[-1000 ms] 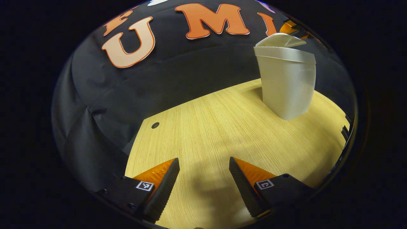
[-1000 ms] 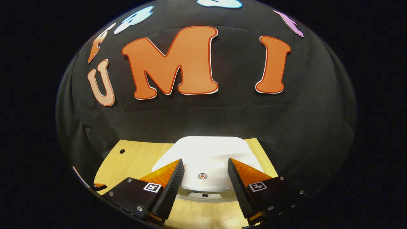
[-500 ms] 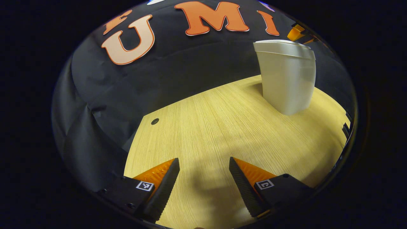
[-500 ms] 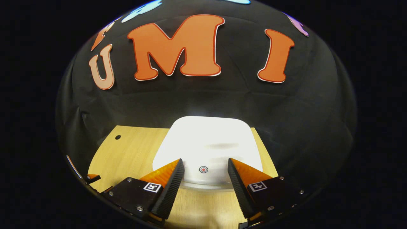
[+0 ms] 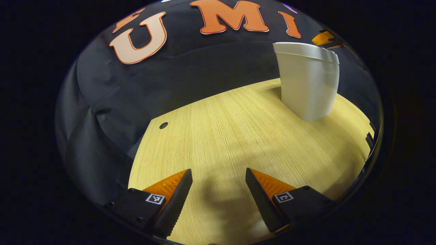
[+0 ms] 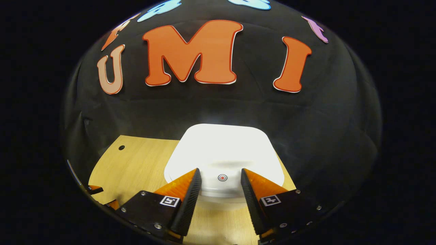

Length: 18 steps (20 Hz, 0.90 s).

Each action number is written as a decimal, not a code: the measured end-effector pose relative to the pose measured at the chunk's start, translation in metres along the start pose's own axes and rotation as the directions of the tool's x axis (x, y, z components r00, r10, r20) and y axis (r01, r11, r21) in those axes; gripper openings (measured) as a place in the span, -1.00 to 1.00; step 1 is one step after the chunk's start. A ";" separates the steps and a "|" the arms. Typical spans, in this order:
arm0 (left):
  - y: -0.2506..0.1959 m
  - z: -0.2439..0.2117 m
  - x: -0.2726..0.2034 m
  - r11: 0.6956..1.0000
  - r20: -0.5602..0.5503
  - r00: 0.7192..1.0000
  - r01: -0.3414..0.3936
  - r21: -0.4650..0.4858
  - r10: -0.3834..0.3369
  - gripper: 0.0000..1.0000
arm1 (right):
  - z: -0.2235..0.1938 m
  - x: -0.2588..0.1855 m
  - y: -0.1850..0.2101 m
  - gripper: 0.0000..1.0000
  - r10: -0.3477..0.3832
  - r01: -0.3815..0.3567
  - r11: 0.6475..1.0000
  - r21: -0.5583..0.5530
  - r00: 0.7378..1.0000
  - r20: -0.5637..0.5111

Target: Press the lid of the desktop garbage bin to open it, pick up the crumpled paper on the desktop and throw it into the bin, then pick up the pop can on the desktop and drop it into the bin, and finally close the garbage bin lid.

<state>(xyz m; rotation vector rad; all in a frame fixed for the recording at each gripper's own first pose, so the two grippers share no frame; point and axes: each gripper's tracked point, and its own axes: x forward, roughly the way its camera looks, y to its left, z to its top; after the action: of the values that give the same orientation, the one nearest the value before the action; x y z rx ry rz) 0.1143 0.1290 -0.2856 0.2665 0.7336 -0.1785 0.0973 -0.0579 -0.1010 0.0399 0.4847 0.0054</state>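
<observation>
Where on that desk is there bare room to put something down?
The wide wooden stretch of the desk between the left gripper and the white bin is bare. Near the right gripper, the bin's closed lid takes the room.

bin (image 5: 308,83) on desk (image 5: 238,146), far right

Black screwed hand-held gripper (image 6: 220,200) mounts, square markers
</observation>
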 end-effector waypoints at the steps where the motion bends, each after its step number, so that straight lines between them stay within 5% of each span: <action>1: 0.000 0.000 0.000 1.000 -0.002 1.000 0.004 0.001 -0.004 1.00 | -0.003 0.001 0.001 0.33 0.010 -0.010 1.000 0.006 1.000 -0.003; 5: 0.000 0.000 -0.001 1.000 0.003 1.000 0.014 0.009 -0.014 1.00 | -0.003 0.001 0.002 0.02 0.028 -0.028 0.998 0.054 1.000 0.013; 18: 0.040 0.011 -0.007 0.998 0.058 0.997 -0.048 -0.028 0.049 1.00 | -0.005 -0.014 0.009 0.04 -0.056 0.047 0.996 0.072 0.991 0.125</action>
<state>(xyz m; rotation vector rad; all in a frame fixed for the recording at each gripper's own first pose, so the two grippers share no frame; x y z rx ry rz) 0.1264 0.1645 -0.2662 0.2522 0.6699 -0.1299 0.0823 -0.0488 -0.0983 0.0944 0.3586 -0.0639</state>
